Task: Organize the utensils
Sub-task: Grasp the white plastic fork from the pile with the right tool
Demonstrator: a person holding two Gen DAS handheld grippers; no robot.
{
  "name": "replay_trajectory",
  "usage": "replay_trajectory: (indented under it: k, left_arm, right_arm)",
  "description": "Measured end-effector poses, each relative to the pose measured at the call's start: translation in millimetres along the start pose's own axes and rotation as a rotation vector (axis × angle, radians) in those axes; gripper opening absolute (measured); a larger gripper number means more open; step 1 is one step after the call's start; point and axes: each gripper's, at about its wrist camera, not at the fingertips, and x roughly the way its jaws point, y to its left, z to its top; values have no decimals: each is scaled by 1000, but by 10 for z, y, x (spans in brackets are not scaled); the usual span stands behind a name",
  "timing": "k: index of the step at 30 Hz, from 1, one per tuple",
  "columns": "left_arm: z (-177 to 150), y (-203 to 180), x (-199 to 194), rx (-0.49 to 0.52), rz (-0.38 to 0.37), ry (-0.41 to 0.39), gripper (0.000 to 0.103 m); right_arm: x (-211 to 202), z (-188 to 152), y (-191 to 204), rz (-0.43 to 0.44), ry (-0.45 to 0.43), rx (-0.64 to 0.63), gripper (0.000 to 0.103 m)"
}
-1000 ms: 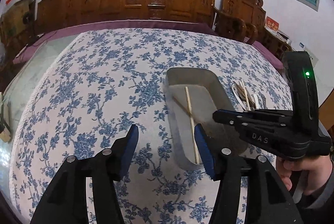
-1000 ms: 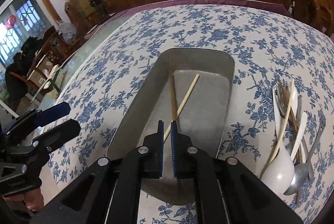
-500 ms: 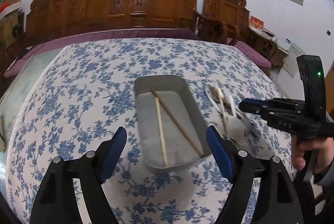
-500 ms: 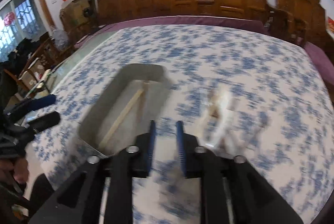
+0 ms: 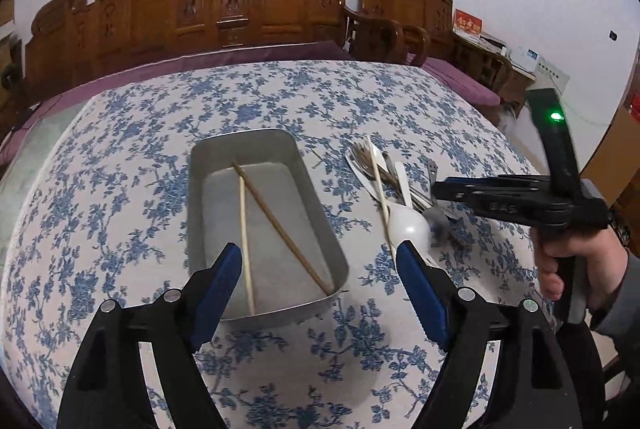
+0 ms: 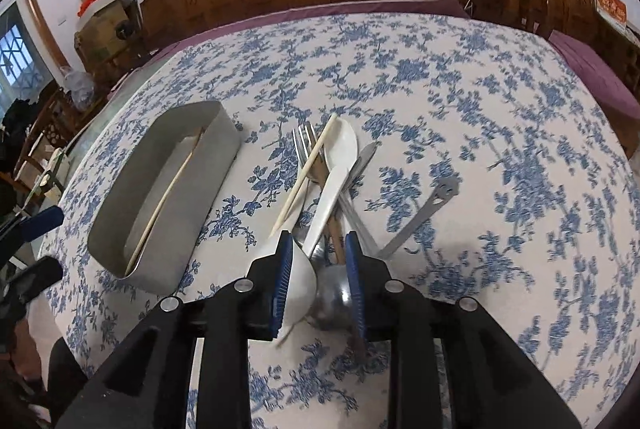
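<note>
Your right gripper (image 6: pixel 316 277) has just parted its jaws, empty, over the pile of white and steel spoons (image 6: pixel 320 229). Your left gripper (image 5: pixel 320 277) gapes, released, above the grey metal tray (image 5: pixel 208 165) holding two wooden chopsticks (image 5: pixel 280 221) on the floral bench (image 5: pixel 120 149).

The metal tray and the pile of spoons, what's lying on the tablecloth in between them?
Nothing. In both wrist views, only bare flowered tablecloth lies between the metal tray and the pile of spoons.

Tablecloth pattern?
White tablecloth with a blue floral print all over; clearest in the right wrist view.
</note>
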Motion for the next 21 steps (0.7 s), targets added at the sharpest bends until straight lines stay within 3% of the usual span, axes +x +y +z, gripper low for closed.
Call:
replay_trajectory:
  k: [10,21]
  left_arm:
    - [-29,-122,65,10,-13,12,76]
    - [-67,-109,116,3,-17,24,76]
  right_arm:
    - [261,52,266,-16,43,-84,29]
    - [484,143,65,-66,86,-36,29]
